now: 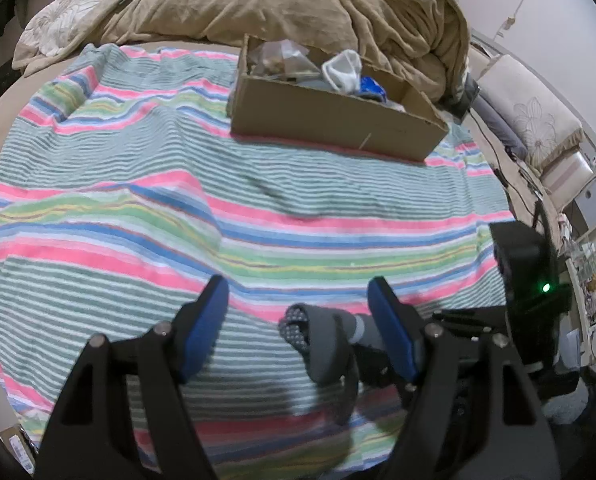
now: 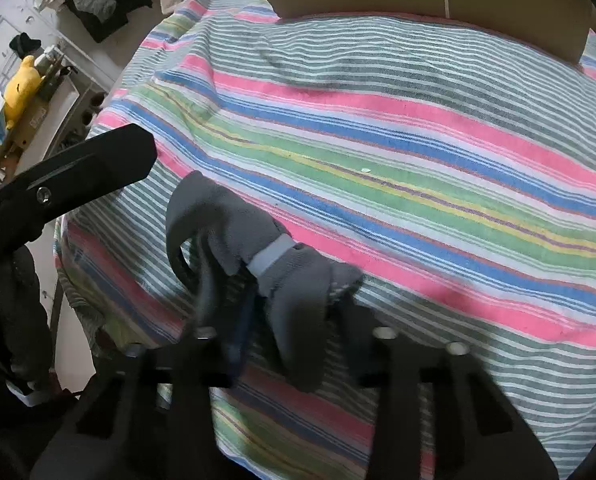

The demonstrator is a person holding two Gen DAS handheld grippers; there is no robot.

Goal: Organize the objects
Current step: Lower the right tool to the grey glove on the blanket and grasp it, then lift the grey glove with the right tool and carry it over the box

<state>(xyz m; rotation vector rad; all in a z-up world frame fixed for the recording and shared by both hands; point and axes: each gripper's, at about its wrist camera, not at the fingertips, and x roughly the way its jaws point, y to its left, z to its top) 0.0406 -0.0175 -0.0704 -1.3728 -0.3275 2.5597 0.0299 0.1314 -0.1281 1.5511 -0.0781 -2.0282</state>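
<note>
A grey sock (image 2: 265,256) with a pale band, rolled and floppy, lies low over the striped towel (image 2: 418,140). My right gripper (image 2: 285,320) is shut on the sock; the fabric fills the gap between its blurred fingers and drapes over them. In the left wrist view the same grey sock (image 1: 326,344) sits between the blue pads of my left gripper (image 1: 300,304), close to the right pad (image 1: 390,332). The left gripper is open and not pressing on it. An open cardboard box (image 1: 330,120) stands further back with a white sock (image 1: 344,68) and other items inside.
A crumpled beige comforter (image 1: 298,4) lies behind the box. The right tool's black body (image 1: 530,280) is close on the right. A cable (image 1: 494,152) and pillows (image 1: 530,112) run along the bed's right side. A shelf with a yellow toy (image 2: 19,88) stands past the bed's left edge.
</note>
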